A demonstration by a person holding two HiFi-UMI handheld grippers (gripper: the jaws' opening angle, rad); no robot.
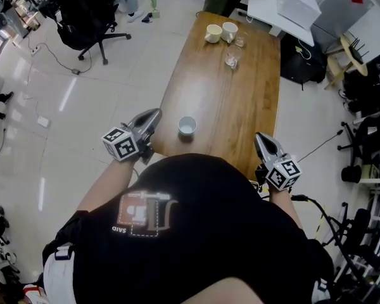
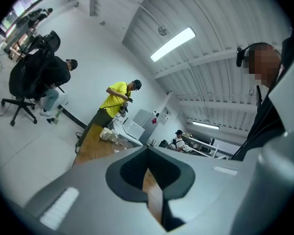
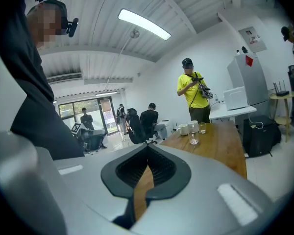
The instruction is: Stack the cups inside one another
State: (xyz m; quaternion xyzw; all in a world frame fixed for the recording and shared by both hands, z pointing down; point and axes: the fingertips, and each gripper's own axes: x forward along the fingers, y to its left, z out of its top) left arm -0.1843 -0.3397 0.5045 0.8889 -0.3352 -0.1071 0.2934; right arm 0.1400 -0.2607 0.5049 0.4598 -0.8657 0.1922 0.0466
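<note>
Near the close end of the wooden table [image 1: 209, 94], a small white cup [image 1: 187, 126] is seen standing upright and alone. Two white mugs [image 1: 213, 33] and two clear glasses [image 1: 233, 57] are grouped at the far end (well apart from the cup). The left gripper [image 1: 157, 113] is held at the table's left edge and the right gripper [image 1: 259, 137] by its near right edge. Both pairs of jaws are pressed together with nothing between them. A person in a yellow shirt [image 3: 192, 89] is seen beyond the far end.

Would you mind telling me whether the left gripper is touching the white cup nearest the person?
Apart. The head view shows bare table between the left gripper and the white cup.
</note>
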